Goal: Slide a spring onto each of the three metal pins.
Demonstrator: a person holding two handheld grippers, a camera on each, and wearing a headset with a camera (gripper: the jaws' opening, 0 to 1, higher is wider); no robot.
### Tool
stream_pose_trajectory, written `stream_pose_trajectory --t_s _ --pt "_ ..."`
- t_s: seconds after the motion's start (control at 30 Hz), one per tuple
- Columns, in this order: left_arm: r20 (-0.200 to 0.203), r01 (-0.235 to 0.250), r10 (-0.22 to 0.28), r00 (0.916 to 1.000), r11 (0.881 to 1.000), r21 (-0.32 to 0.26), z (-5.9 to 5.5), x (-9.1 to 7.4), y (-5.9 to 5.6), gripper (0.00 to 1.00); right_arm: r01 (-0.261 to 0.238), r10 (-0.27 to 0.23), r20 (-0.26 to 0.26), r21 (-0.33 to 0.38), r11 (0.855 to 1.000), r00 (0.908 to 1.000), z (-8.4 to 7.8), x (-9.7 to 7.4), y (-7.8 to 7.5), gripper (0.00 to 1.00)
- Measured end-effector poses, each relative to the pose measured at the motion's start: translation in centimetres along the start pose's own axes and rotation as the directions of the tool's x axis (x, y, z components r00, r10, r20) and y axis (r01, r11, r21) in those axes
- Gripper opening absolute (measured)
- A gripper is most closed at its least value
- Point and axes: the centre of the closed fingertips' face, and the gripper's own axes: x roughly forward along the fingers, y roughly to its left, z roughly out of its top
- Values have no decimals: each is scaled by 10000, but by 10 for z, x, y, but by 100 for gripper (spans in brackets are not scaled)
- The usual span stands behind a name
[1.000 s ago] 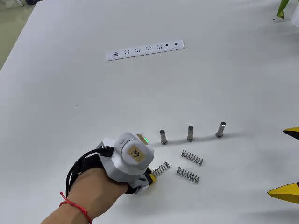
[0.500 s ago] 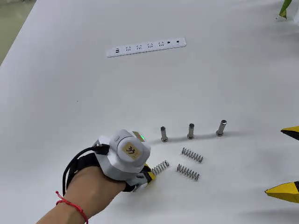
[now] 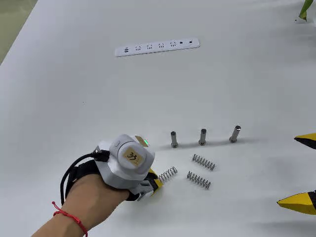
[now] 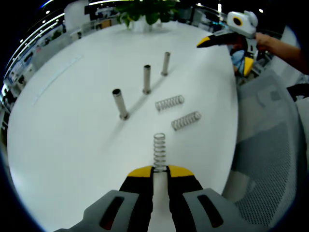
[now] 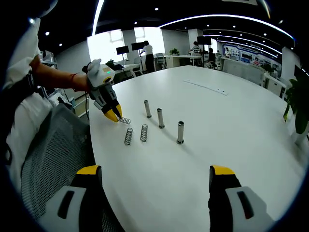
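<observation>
Pinching a spring point(image 4: 159, 145) by its near end, left gripper point(image 4: 160, 170) pointed it along the jaws, free end near the nearest pin point(image 4: 119, 103), which stood ahead-left of that line; right gripper point(image 5: 154, 169) gaped wide.

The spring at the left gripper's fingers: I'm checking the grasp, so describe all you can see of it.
The spring is a slim coil of bare, silvery wire, straight and undeformed. One end sits pinched between the yellow-tipped fingers of the left gripper; the free end points toward the three pins. Whether it touches the table is unclear.
</observation>
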Motion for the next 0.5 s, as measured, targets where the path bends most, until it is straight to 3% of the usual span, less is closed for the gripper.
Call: stream_pose_trajectory --t_s 0.3,0.5 --pt "582 36 -22 9983 9997 -248 8 -14 -1 10 -80 80 47 -73 9999 10000 9 -2 3 91" --pt "1213 35 17 9926 9991 -429 19 -29 -2 10 -180 177 390 68 9998 9991 28 -5 8 87"
